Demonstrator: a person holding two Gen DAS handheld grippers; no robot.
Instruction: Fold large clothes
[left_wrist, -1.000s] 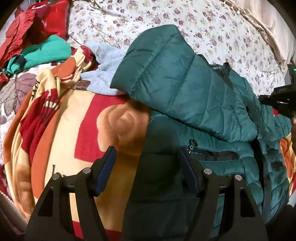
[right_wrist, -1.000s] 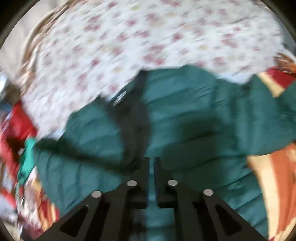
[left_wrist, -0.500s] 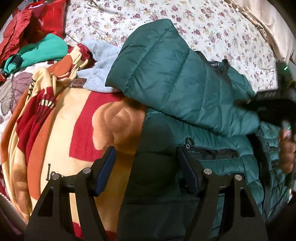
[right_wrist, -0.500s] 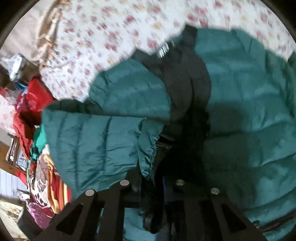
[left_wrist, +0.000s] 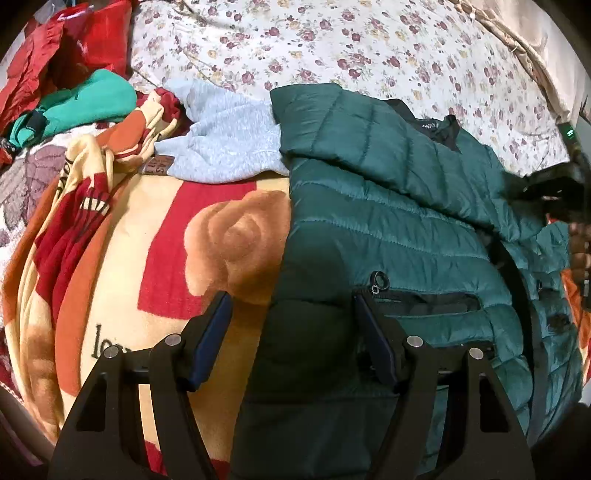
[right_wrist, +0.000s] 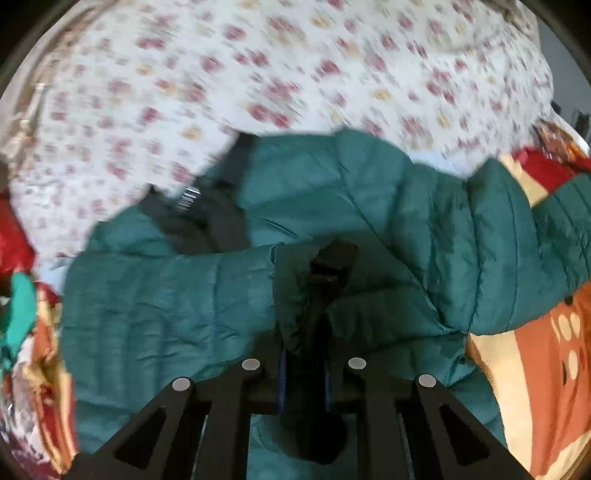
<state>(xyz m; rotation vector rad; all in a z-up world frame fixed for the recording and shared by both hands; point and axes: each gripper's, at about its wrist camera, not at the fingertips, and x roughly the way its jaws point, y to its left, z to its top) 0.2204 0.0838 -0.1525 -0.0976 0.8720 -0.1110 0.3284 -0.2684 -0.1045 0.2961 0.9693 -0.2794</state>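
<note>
A dark green quilted puffer jacket (left_wrist: 388, 229) lies on the bed, one sleeve folded across its chest. My left gripper (left_wrist: 291, 325) is open and empty, hovering over the jacket's lower left edge. In the right wrist view the jacket (right_wrist: 369, 206) fills the middle. My right gripper (right_wrist: 303, 365) is shut on the sleeve cuff (right_wrist: 295, 295), which is pinched between the blue pads. The right gripper also shows at the far right of the left wrist view (left_wrist: 550, 184).
A cream, red and orange fleece blanket (left_wrist: 147, 258) lies under the jacket. A light blue knit garment (left_wrist: 225, 140), a teal garment (left_wrist: 88, 103) and red clothes (left_wrist: 74, 44) are piled at the left. The floral bedsheet (left_wrist: 369, 48) stretches behind.
My right gripper has carried the sleeve cuff across the jacket; the sleeve now lies flatter over the chest. My left gripper has stayed open in about the same place.
</note>
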